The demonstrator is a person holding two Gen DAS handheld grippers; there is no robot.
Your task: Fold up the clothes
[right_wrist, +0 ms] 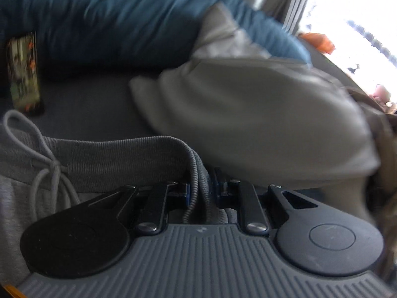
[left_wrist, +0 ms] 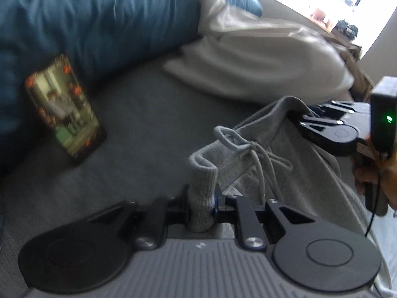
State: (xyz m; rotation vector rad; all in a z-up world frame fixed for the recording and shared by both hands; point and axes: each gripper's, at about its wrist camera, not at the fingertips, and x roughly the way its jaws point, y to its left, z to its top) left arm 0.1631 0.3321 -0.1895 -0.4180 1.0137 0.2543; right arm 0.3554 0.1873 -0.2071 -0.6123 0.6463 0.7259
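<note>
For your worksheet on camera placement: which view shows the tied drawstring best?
The left wrist view: the drawstring shows whole, knot, loops and hanging ends, against the waistband. The right wrist view shows it off to its left side.

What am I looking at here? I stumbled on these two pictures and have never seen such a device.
A person holds a hand-held gripper in each hand; a fisheye camera on each looks forward along its fingers. One picture comes from the left gripper, the other from the right gripper. Both are clamped on the waistband of grey sweatpants with a tied drawstring, at opposite ends. Beyond lie a grey bed sheet, a blue duvet, a pale pillow and a phone with its screen lit.
</note>
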